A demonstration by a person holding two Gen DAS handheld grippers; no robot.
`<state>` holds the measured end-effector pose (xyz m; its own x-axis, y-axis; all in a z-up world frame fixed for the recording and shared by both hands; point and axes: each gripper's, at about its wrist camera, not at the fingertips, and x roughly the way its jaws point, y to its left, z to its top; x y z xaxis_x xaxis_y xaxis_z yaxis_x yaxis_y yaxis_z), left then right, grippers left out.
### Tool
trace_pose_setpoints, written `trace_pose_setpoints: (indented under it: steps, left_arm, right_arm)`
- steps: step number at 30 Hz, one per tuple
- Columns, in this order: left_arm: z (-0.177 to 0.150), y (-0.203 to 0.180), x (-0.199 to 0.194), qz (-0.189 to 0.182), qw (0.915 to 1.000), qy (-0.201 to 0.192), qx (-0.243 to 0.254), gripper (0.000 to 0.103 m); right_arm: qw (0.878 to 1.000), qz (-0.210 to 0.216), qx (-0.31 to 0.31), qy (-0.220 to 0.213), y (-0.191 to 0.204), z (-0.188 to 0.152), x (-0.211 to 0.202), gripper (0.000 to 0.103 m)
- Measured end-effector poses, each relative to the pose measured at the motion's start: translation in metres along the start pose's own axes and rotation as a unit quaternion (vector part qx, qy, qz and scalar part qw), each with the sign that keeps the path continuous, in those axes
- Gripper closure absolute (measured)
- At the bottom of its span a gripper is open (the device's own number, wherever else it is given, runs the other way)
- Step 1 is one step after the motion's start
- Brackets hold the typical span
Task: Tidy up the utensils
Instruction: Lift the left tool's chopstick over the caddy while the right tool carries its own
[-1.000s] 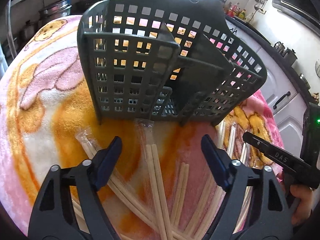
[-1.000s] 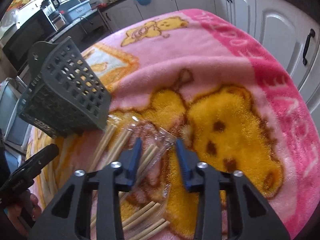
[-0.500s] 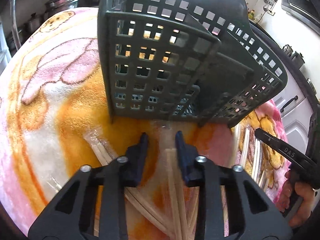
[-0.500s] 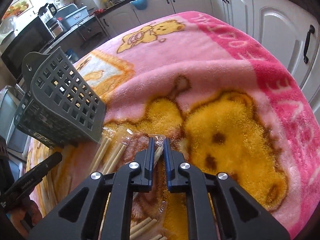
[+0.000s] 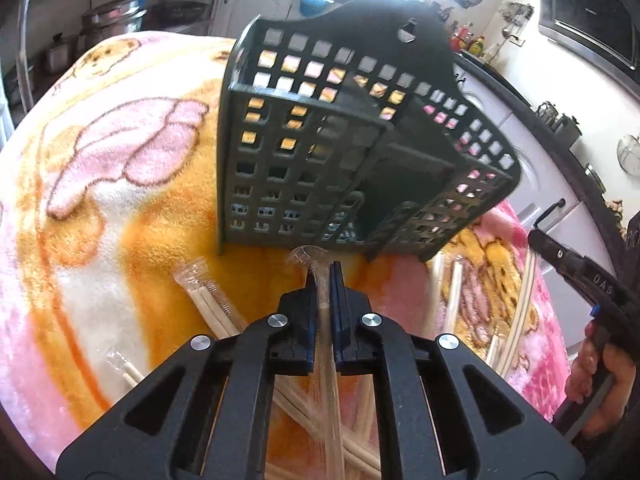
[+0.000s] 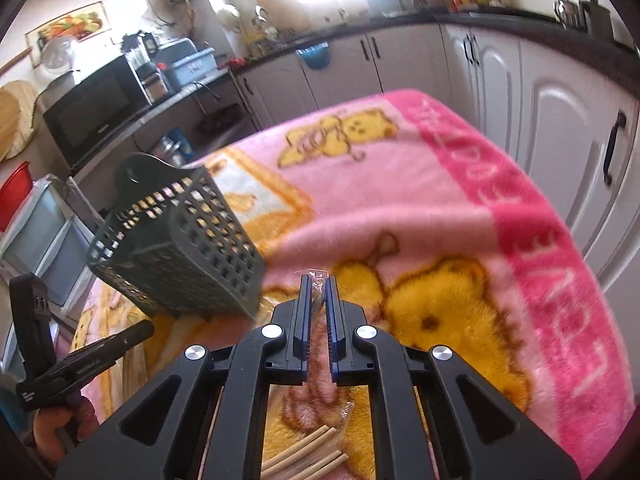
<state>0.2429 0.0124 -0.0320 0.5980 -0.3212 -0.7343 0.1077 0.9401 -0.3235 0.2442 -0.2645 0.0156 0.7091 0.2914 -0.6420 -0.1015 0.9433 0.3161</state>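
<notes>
A dark grey slotted utensil basket point(image 5: 344, 152) stands on the pink and orange blanket, also in the right wrist view point(image 6: 176, 244) at the left. My left gripper point(image 5: 324, 276) is shut on a clear-wrapped chopstick pair point(image 5: 326, 344), its wrapper tip just in front of the basket's base. My right gripper point(image 6: 319, 286) is shut on another wrapped chopstick pair point(image 6: 319, 280), lifted above the blanket to the right of the basket. More wrapped chopsticks point(image 5: 212, 300) lie loose on the blanket.
The blanket point(image 6: 400, 208) covers a rounded table. White cabinets point(image 6: 560, 128) stand close on the right. Several chopstick pairs point(image 5: 452, 300) lie right of the basket, and some point(image 6: 304, 452) below my right gripper. A microwave point(image 6: 92, 116) sits on the back counter.
Both grippers closed from open onto wrapped chopstick pairs. The right gripper then rose from the blanket with its pair. The left gripper moved closer to the basket.
</notes>
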Motion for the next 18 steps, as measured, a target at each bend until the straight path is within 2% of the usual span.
trace_pose_setpoints:
  steps: [10, 18]
  left_arm:
    - [0.016, -0.025, -0.041, -0.026, 0.9982, -0.042, 0.033, 0.1]
    - [0.026, -0.044, -0.068, -0.032, 0.9945, -0.084, 0.053, 0.1]
  right_arm:
    - [0.999, 0.024, -0.035, -0.03, 0.019, 0.01, -0.031, 0.097]
    - [0.995, 0.044, -0.067, -0.058, 0.044, 0.018, -0.057, 0.098]
